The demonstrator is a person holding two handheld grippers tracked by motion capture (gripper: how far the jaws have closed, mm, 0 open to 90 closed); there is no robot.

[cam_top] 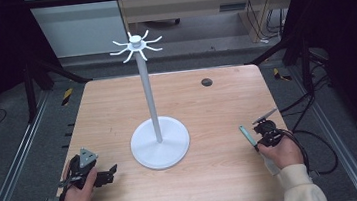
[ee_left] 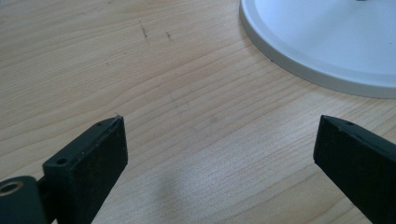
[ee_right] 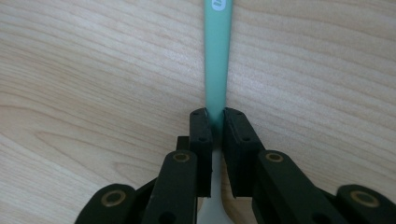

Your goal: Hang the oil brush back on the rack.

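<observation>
White stand [cam_top: 160,143] at centre of the wooden surface [cam_top: 224,176]. Left gripper [cam_top: 108,175] at 8 o'clock of its base, jaws spread wide, holding nothing. Right gripper [cam_top: 257,145] at 3 o'clock, jaws clamped on a green-handled utensil [ee_right: 217,56].

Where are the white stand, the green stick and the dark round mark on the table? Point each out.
white stand [cam_top: 148,91]: high view, middle of its upright pole.
green stick [ee_right: 217,56]: right gripper view, flat shaft above the closed jaws.
dark round mark [cam_top: 206,82]: high view, its centre.
</observation>
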